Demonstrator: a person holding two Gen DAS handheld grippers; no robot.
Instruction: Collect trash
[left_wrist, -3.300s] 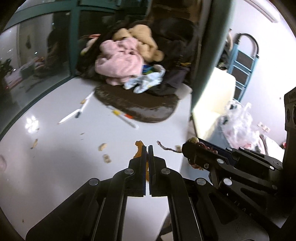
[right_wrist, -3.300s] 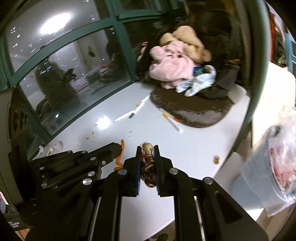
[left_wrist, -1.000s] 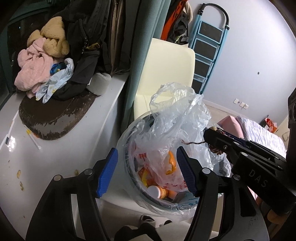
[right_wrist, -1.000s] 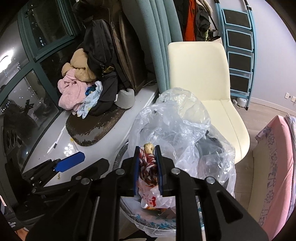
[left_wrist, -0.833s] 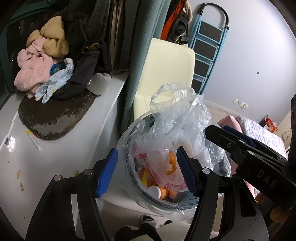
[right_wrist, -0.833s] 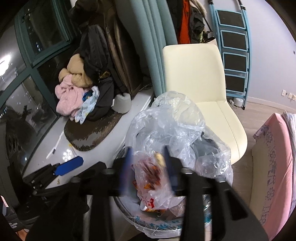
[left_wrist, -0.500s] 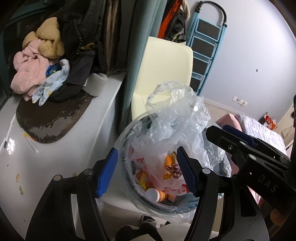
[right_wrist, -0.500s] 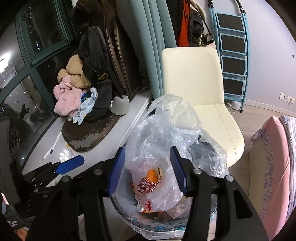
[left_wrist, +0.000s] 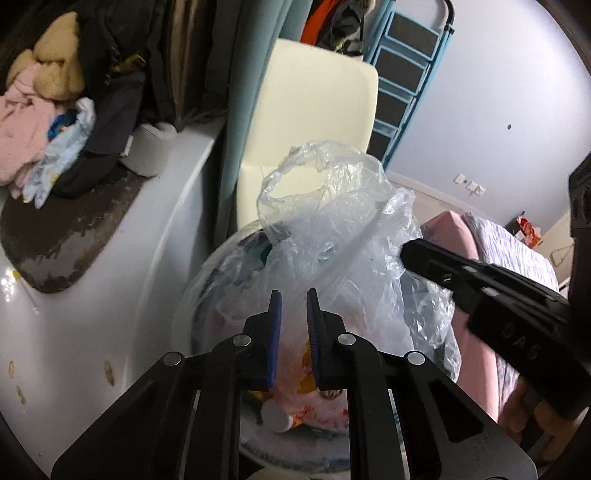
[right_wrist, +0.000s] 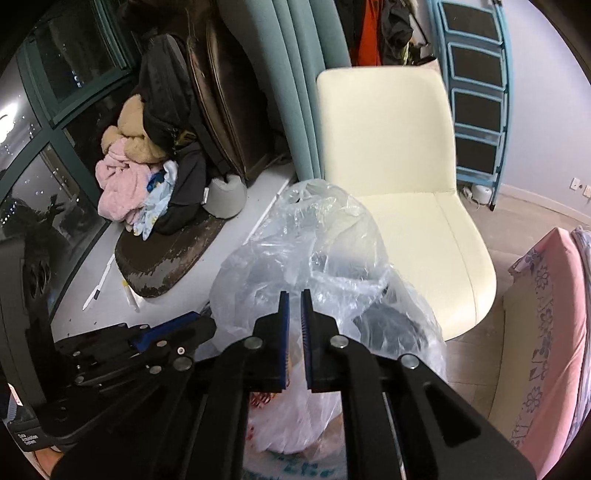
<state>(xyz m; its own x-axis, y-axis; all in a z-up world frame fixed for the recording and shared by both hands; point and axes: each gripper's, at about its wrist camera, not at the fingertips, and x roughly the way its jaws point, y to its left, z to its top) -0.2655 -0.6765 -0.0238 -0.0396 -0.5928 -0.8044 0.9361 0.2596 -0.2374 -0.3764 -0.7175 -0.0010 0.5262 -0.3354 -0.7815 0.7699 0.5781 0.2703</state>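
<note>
The bin, round and pale, is lined with a clear crumpled bag billowing above its rim. Inside: orange and red scraps and a white-capped bottle.

Raised letters reading "DAS" stand on the black body of the right hand-held gripper, seen in the left wrist view along its lower side (the letters run tilted with the arm). In the right wrist view, the black unit at the lower left edge carries small white print in two lines; it seems to read "Data Acquisition System", though the letters are tiny and partly cut by the picture's rim. Blue printed characters show on the bin rim at the bottom of that view, too blurred to read. Red marks on the white bag inside the bin cannot be made out.
</note>
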